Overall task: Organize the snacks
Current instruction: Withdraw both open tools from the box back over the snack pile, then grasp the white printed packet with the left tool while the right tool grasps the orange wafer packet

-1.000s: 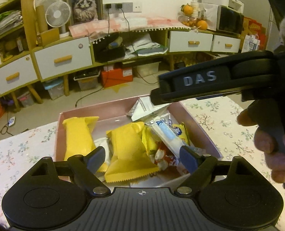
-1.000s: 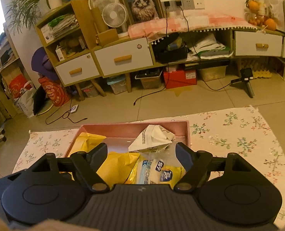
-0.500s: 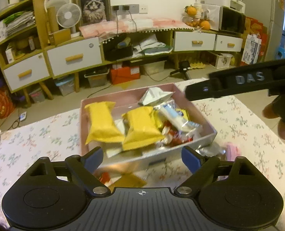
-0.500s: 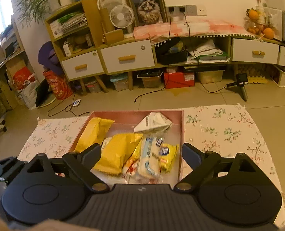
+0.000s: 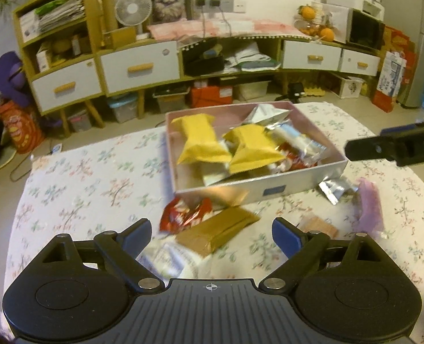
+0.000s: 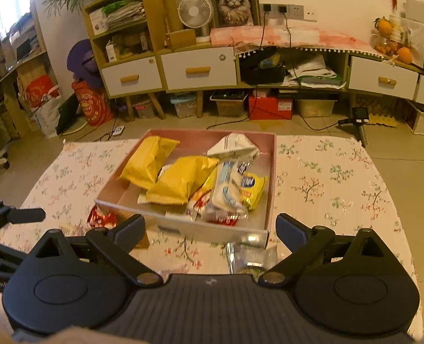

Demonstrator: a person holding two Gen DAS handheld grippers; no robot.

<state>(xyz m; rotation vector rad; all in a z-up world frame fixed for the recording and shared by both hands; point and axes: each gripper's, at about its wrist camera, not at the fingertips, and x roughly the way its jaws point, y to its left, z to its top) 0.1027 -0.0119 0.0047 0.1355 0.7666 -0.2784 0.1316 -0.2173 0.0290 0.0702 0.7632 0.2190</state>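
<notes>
A table covered in a floral cloth [image 5: 97, 177] fills most of what I see, with a cluttered sideboard of white drawers [image 6: 200, 68] along the far wall. On the cloth sits a shallow pink box [image 6: 270, 177], the largest thing on the table, holding a heap of snacks. Inside it I see two big yellow packets [image 6: 180, 180] lying side by side, a white and blue packet [image 6: 226, 186] to their right, a small yellow packet [image 6: 252, 186] beside that, and a folded white wrapper [image 6: 233, 144] at the far wall.

My left gripper [image 5: 212, 230] hangs over the near part of the table, its jaws spread wide with nothing pressed between them. Below it, outside the box, lie a gold packet [image 5: 217, 232], a red packet [image 5: 183, 215] just beside it, and a white packet [image 5: 166, 258], blurred. Further right are a silver wrapper [image 5: 336, 189], a pale purple packet [image 5: 369, 206] and a small brown piece [image 5: 319, 228].

My right gripper [image 6: 210, 226] hangs at the near wall of the box, its jaws opening, gripping nothing. A silvery packet [image 6: 252, 258] lies on the cloth just below it.
</notes>
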